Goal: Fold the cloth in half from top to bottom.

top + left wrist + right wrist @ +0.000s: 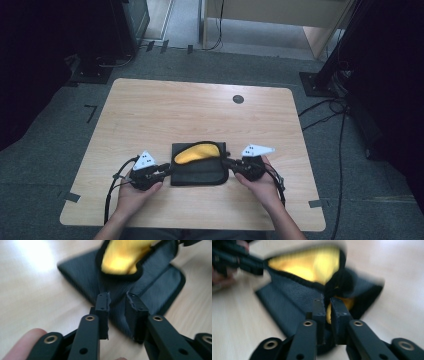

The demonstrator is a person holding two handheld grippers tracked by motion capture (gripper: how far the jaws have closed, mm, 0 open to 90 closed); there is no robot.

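High view: dark pouch (199, 171), yellow lining agape.

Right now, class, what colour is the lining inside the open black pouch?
Yellow; the pouch lining shows best in the left gripper view.

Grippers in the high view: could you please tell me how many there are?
2: the left gripper at the black pouch's left edge, the right gripper at its right edge.

High view: dim, dark corners, table (150, 115) evenly lit. Left gripper view: glare patch on wood at upper left, pouch (150, 290) soft. Right gripper view: heavy motion blur, pale washed-out wood.
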